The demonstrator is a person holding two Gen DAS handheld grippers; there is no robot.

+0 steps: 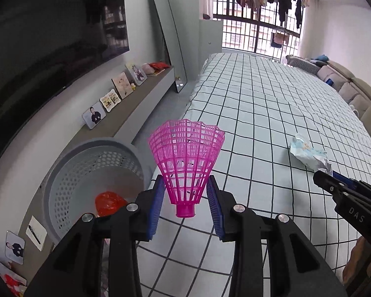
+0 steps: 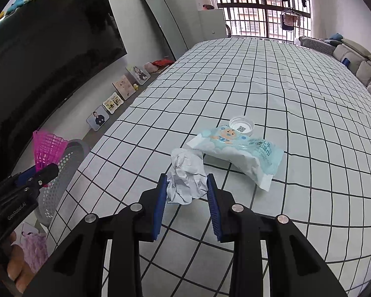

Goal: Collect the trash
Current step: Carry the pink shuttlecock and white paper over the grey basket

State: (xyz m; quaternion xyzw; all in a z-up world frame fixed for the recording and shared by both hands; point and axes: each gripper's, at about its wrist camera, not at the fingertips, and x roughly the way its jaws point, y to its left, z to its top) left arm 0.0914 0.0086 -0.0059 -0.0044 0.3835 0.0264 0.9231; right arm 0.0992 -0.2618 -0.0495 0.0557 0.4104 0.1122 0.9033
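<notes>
Two blue-padded fingers of the left gripper (image 1: 186, 193) are seen in the left wrist view, pinched against the sides of a pink shuttlecock (image 1: 186, 165). The shuttlecock is held upright between the jaws, its long axis running along the fingers: the small round base points back toward the camera and the flared mesh skirt opens away, beyond the fingertips. To the left of the jaws and lower down, a grey perforated basket (image 1: 69, 173) is seen beside the bed, with a red crumpled item (image 1: 108, 203) lying inside it. To the right of the jaws, on the checked bedsheet (image 1: 259, 113), a light-blue wipes packet (image 1: 306, 153) lies well apart, and the right gripper (image 1: 334, 180) is seen at the packet's near end.

In the right wrist view, the right gripper (image 2: 186, 190) is pressed on a crumpled white paper ball (image 2: 186, 175), which sits between the two blue pads and bulges past the fingertips; no clear long axis is shown by it. Whether the ball is lifted off the sheet cannot be told. Just ahead and to the right of the jaws the wipes packet (image 2: 237, 151) lies flat, its long axis slanting from upper left to lower right. A white cap (image 2: 241, 125) rests at its far edge, open side up. Far left of the jaws, the left gripper (image 2: 37, 175) is seen with the shuttlecock (image 2: 48, 149) above the basket (image 2: 59, 180).
</notes>
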